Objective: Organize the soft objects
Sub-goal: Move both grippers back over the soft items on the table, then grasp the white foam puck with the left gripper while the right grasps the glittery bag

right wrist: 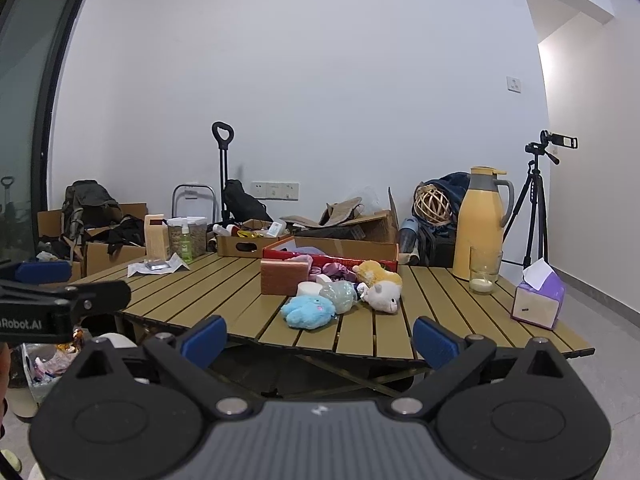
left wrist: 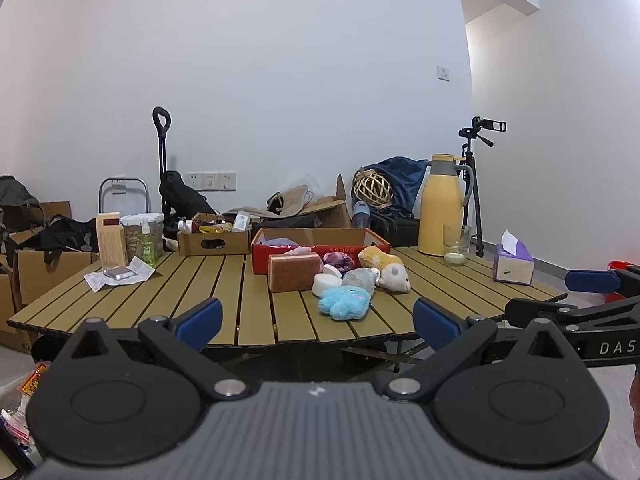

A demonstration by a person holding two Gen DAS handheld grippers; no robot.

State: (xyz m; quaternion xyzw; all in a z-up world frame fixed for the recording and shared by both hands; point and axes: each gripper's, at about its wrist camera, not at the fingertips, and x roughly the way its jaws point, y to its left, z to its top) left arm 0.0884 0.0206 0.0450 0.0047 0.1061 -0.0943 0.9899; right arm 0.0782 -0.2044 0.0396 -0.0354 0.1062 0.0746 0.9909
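Left wrist view: left gripper (left wrist: pixel 318 322) fingers spread wide, nothing btwn them, held short of slatted table (left wrist: pixel 192 292) near edge. Soft pile mid-table: blue plush (left wrist: pixel 344 302) nearest, touching clear squishy bag (left wrist: pixel 360 279); cream/yellow plush (left wrist: pixel 386 268) just right of bag; white round pad (left wrist: pixel 326 283) and sponge block (left wrist: pixel 294 271) to the left; red box (left wrist: pixel 320 248) behind. Right gripper (left wrist: pixel 592 294) at right edge, fingers apart.

Right wrist view: right gripper (right wrist: pixel 320 338) fingers released, empty, short of table (right wrist: pixel 200 300) edge. Blue plush (right wrist: pixel 308 311) nearest, same pile ahead. Yellow thermos (right wrist: pixel 480 224), glass (right wrist: pixel 485 270), tissue box (right wrist: pixel 538 300) at right.
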